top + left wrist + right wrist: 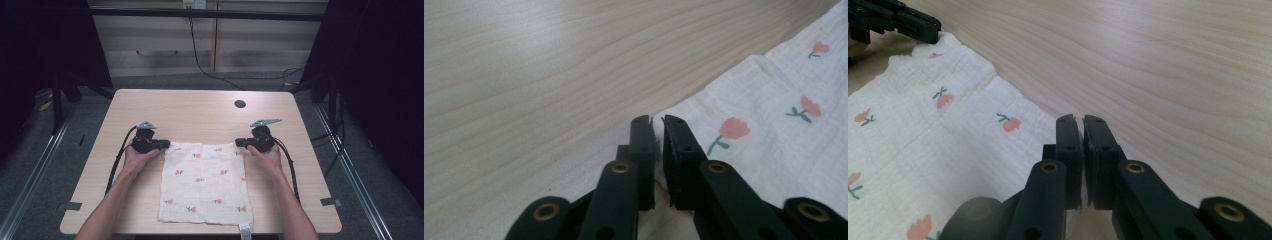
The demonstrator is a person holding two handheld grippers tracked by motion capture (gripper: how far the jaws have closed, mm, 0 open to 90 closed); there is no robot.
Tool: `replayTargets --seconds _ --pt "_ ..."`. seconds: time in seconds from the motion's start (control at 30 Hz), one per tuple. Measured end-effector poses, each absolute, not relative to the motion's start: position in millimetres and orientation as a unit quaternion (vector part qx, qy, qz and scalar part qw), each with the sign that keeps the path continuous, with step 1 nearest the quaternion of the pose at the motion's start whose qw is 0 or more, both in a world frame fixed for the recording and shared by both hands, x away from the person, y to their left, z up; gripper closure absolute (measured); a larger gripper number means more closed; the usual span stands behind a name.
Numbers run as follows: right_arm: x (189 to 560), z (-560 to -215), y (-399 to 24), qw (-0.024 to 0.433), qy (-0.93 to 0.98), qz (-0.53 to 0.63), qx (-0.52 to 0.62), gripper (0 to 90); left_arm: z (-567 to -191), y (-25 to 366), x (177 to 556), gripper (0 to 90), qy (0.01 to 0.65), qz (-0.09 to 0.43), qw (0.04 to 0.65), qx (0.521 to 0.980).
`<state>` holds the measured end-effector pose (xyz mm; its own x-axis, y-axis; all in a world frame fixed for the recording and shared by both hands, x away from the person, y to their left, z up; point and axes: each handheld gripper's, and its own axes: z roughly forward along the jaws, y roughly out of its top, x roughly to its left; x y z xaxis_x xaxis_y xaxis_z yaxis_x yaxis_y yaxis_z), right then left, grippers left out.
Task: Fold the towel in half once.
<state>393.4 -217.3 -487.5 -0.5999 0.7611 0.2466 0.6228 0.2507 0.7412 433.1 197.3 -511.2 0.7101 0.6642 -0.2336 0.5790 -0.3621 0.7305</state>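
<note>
The cloth lies flat on the tabletop, between the left tongs and the right tongs, reaching from them back to the near edge. Each tongs sits at one far corner of the cloth, and a hole lies beyond the right tongs.

1. You work on a light wooden table.
2. Its far side has a dark round hole.
3. Behind it a black cable hangs before pale cabinets.
</note>
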Motion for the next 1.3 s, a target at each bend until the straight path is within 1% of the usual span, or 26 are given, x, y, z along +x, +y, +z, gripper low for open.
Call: replayTargets --seconds 0.13,0.37,0.67,1.0,1.3 --pt "393 -487 -218 0.081 0.784 0.429 0.442 86.2 -509 197 431 87.7 0.378 0.049 0.426 0.821" --pt "393 -483 -220 0.083 0.783 0.43 0.441 86.3 -496 200 431 88.0 0.378 0.05 0.451 0.807" --pt "389 -470 -226 0.095 0.779 0.44 0.437 86.5 -475 200 426 88.1 0.369 0.054 0.487 0.79" --pt "387 -449 -228 0.11 0.775 0.453 0.426 86.4 -440 202 425 88.2 0.354 0.076 0.513 0.778" --pt "392 -418 -229 0.133 0.772 0.465 0.413 86.6 -405 201 431 88.3 0.347 0.093 0.535 0.764"
